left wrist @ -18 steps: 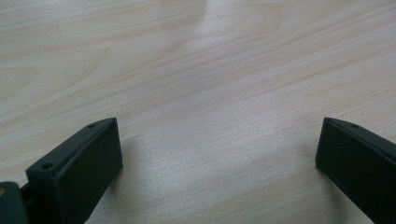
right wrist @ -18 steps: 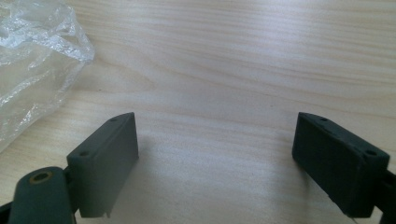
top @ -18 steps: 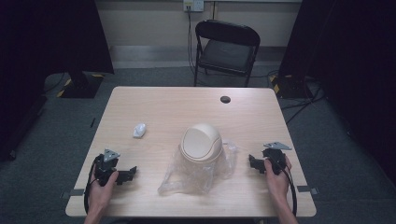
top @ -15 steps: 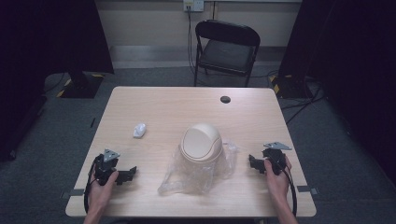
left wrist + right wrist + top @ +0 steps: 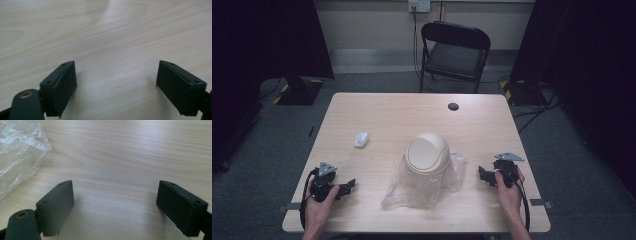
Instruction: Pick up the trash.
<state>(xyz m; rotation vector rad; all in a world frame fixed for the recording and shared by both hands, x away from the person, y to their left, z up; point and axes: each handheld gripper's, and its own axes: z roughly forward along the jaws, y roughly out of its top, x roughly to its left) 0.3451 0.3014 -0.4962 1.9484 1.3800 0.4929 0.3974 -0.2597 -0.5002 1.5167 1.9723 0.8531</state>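
Pale wood-grain bench (image 5: 377, 115) in a dim room, folding chair (image 5: 455, 52) behind its far edge. Item one: small beige bin with a domed swing lid (image 5: 427, 152), standing near the middle of the bench toward the person's side, set on or partly in a clear plastic bag (image 5: 412, 192) that spreads crumpled toward the near edge; whether the bag wraps the base cannot be told. Judged handling: bin light, rigid, smooth and likely slippery on the dome, best taken by the straight lower wall or the rim; the lid probably swings, so a poor hold. Bag very light, limp, slick film, best pinched at a loose edge or fold, such as the corner lying nearest the right gripper (image 5: 115, 207). Item two: right gripper, held low over the bench just right of the bag, jaws wide apart, nothing between them, bag edge near the left jaw but not touching. Item three: left gripper (image 5: 116, 87), well left of the bag, jaws equally wide apart over bare wood, holding nothing. Sundries: small white object (image 5: 361, 139) left of the bin; dark round disc (image 5: 453, 106) toward the far edge.
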